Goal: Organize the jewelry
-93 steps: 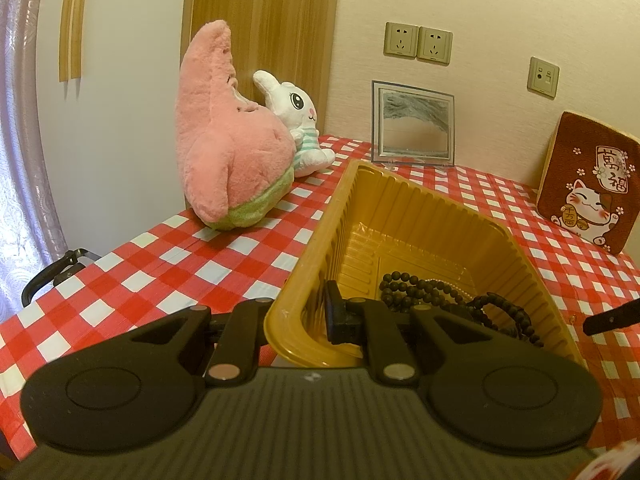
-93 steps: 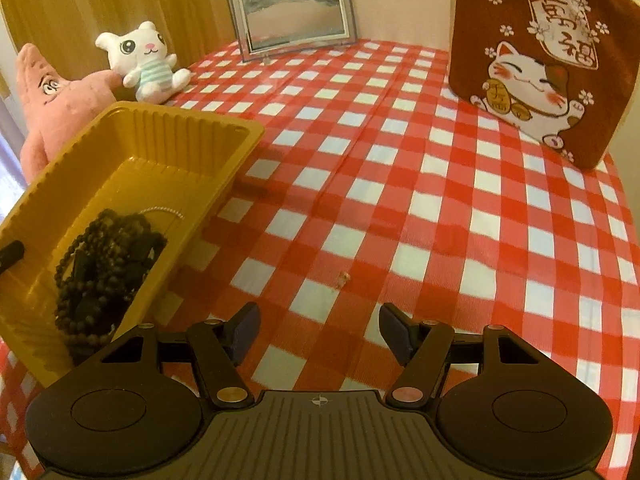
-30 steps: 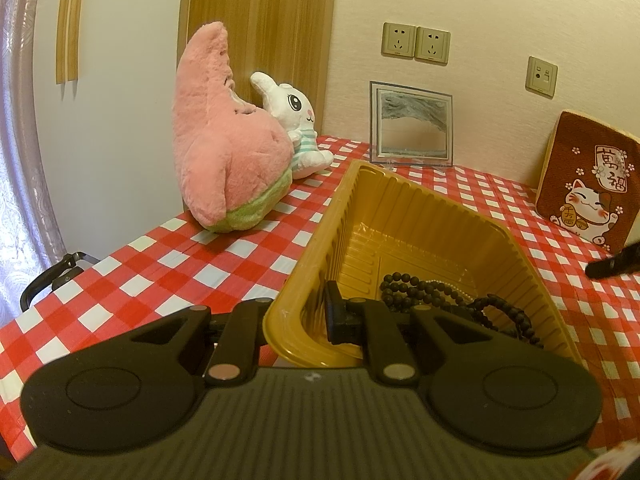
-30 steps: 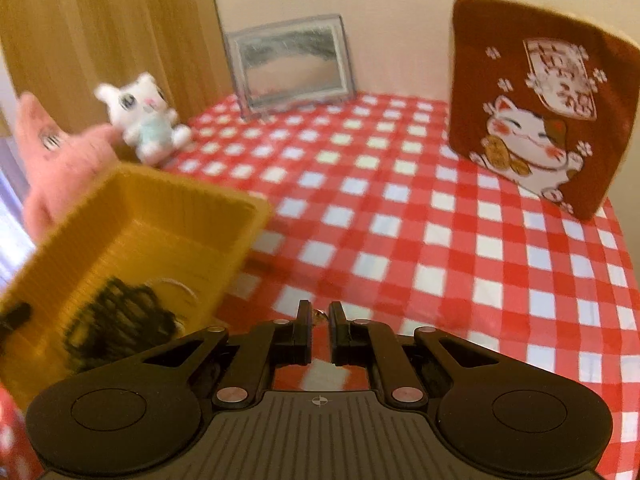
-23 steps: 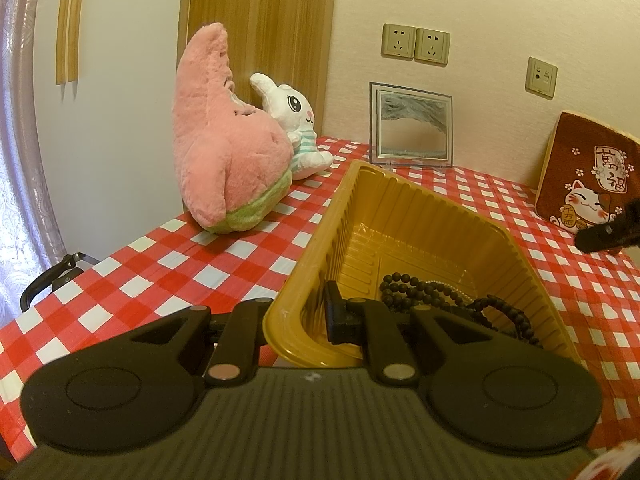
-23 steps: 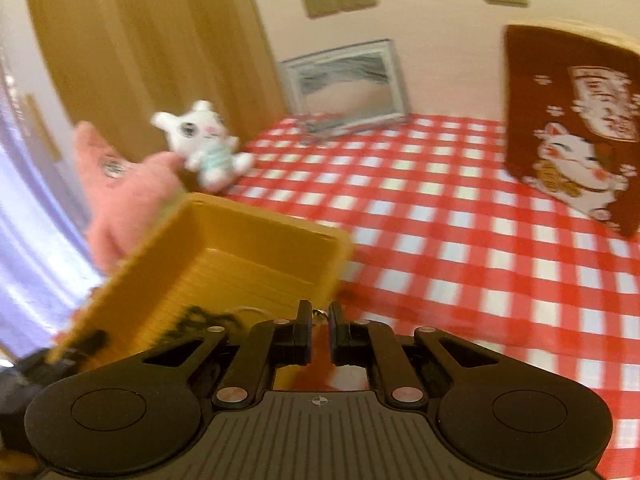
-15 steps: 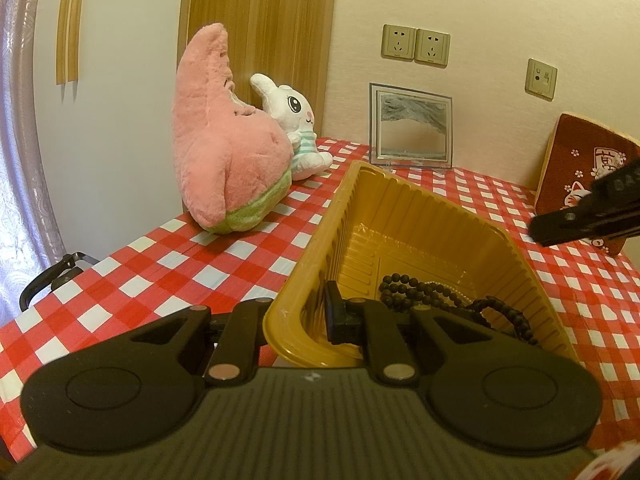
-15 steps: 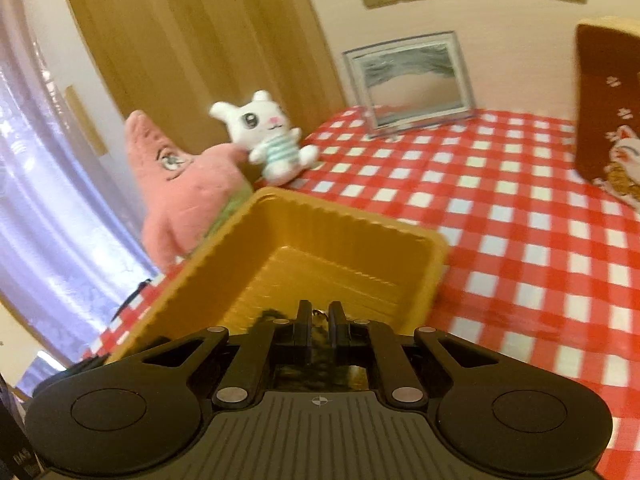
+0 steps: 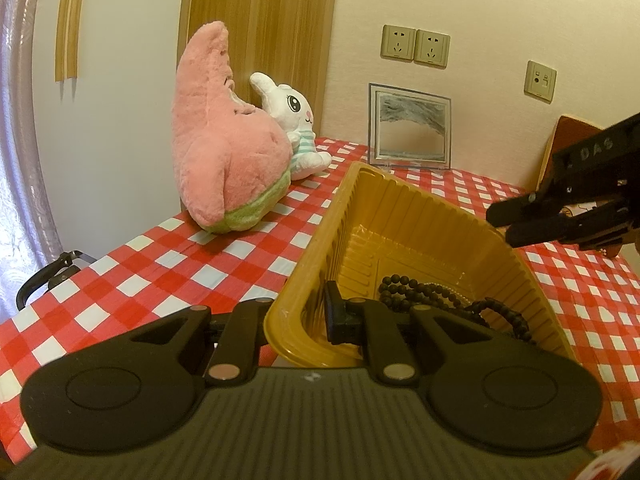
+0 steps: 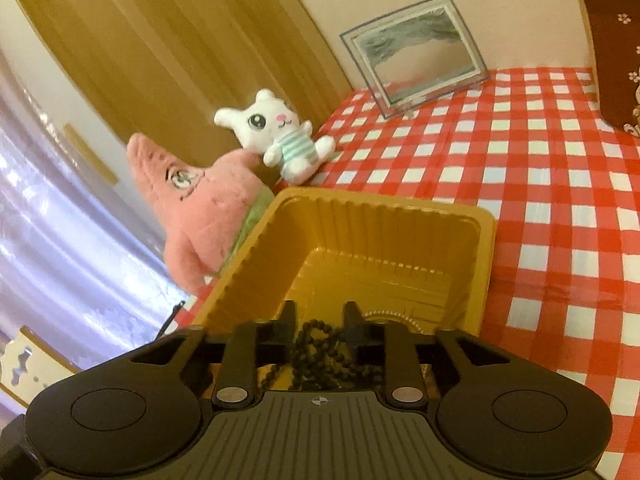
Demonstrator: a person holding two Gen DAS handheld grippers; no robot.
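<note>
The near rim of the yellow tray (image 9: 400, 216) is pinched by the left gripper (image 9: 298, 312), on the checked tablecloth (image 9: 160, 264). Dark beaded jewelry (image 9: 432, 292) is seen inside. Over the tray's right side, the right gripper (image 10: 320, 316) is held with fingers spread

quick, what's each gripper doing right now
Left tongs: shut on the near rim of the yellow ribbed plastic tray.
Right tongs: open above the tray, holding nothing.
</note>
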